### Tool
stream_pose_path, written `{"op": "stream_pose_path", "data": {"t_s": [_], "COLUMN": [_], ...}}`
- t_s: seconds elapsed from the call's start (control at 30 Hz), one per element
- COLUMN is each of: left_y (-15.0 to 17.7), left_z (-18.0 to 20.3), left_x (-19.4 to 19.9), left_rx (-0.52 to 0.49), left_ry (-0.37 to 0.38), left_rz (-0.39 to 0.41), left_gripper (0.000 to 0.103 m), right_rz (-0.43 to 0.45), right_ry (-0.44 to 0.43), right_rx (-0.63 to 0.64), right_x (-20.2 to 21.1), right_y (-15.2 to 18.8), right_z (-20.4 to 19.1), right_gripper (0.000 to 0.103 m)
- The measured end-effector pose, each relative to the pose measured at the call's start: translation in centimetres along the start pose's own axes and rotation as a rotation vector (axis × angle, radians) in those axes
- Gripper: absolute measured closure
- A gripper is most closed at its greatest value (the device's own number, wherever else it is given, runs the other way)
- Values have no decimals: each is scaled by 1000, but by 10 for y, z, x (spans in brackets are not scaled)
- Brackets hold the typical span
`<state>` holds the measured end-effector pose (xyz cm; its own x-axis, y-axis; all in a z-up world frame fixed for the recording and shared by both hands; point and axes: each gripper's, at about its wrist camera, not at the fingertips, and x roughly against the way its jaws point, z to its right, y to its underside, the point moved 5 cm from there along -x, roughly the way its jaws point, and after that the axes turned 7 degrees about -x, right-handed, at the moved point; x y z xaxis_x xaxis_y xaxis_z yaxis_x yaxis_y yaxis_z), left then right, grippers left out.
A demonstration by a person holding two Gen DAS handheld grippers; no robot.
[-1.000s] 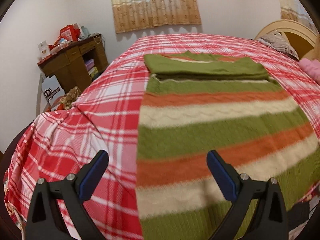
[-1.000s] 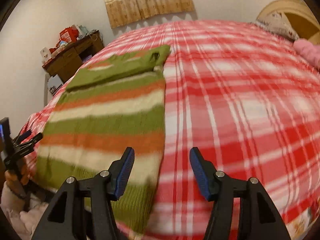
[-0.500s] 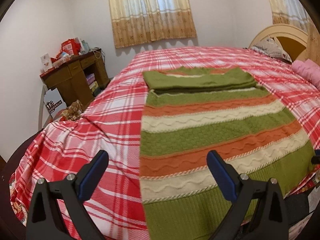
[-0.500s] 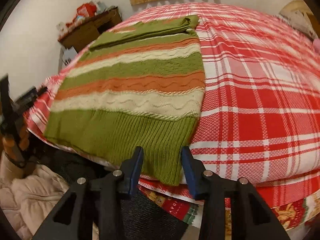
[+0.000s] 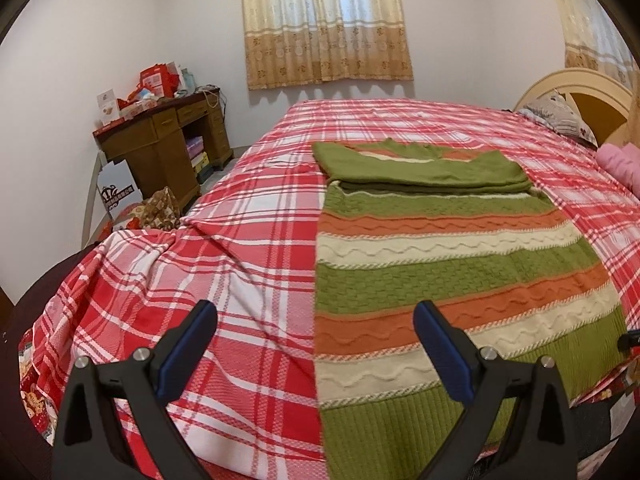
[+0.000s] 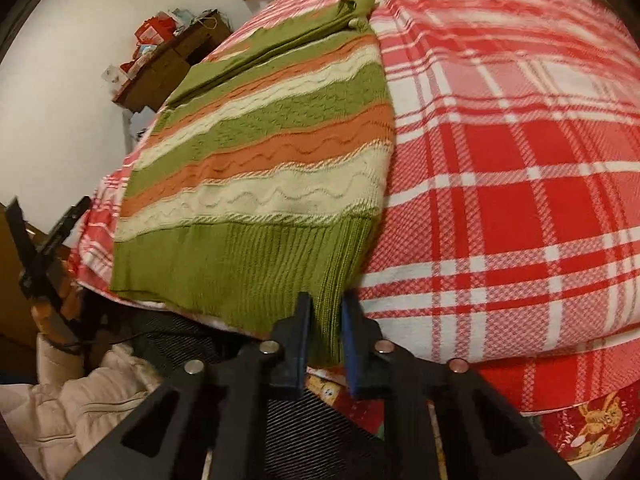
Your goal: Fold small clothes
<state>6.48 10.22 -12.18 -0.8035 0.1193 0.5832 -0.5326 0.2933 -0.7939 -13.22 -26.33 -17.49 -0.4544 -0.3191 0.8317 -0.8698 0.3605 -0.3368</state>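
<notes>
A striped knit sweater [image 5: 448, 272] in green, orange and cream lies flat on the red plaid bed [image 5: 224, 240], its sleeves folded across the top. My left gripper [image 5: 316, 352] is open and empty, held above the sweater's near left edge. In the right wrist view the sweater [image 6: 272, 152] hangs its green ribbed hem over the bed's edge. My right gripper [image 6: 326, 328] is shut on the hem's right corner. The left gripper [image 6: 44, 248] shows at the far left of that view.
A brown desk [image 5: 160, 140] with red boxes stands by the wall at left. A headboard [image 5: 576, 96] and pillows are at the far right. A pale padded jacket [image 6: 80, 408] and a dark mesh surface [image 6: 304, 432] lie below the bed's edge.
My right gripper dropped to the hem's right corner and closed on it. My left gripper drew back and rose a little, staying open.
</notes>
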Motion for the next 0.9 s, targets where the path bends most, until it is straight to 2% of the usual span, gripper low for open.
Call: {"op": "stream_pose_path", "data": {"t_s": [0.13,0.23,0.33,0.47,0.57,0.63,0.67,0.77,0.83,0.87,0.9], "left_y": [-3,-7,-12,-17,-19,-20,-19,-17,-13,-12,-11], "left_z": [-10,-15,-23,-35,-41,-46,-47,-51,-51,-51,-49], "left_x": [0,-2,-6,-9,-10,-11,-11,-11,-14,-17,-21], "left_rx": [7,10,30,61,49,37,35,24,13,11,13], "left_ry": [-26,-38,-47,-39,-51,-66,-69,-71,-72,-69,-62], "left_rz": [2,1,-1,-7,-7,-11,-13,-16,-20,-26,-35], "left_gripper": [2,2,2,2,2,2,2,2,2,2,2], "right_rz": [0,48,101,177,244,255,257,227,192,182,171], "right_ry": [-117,-236,-296,-288,-247,-222,-195,-212,-147,-146,-154], "right_rx": [-27,-51,-66,-104,-143,-171,-163,-149,-101,-77,-55], "right_x": [11,22,25,21,14,6,4,6,11,11,11], "right_y": [-12,-40,-72,-119,-154,-167,-170,-162,-146,-138,-129], "right_z": [-8,-23,-35,-35,-23,-15,-13,-15,-20,-23,-26], "right_gripper": [92,92,92,99,99,99,99,99,98,97,91]}}
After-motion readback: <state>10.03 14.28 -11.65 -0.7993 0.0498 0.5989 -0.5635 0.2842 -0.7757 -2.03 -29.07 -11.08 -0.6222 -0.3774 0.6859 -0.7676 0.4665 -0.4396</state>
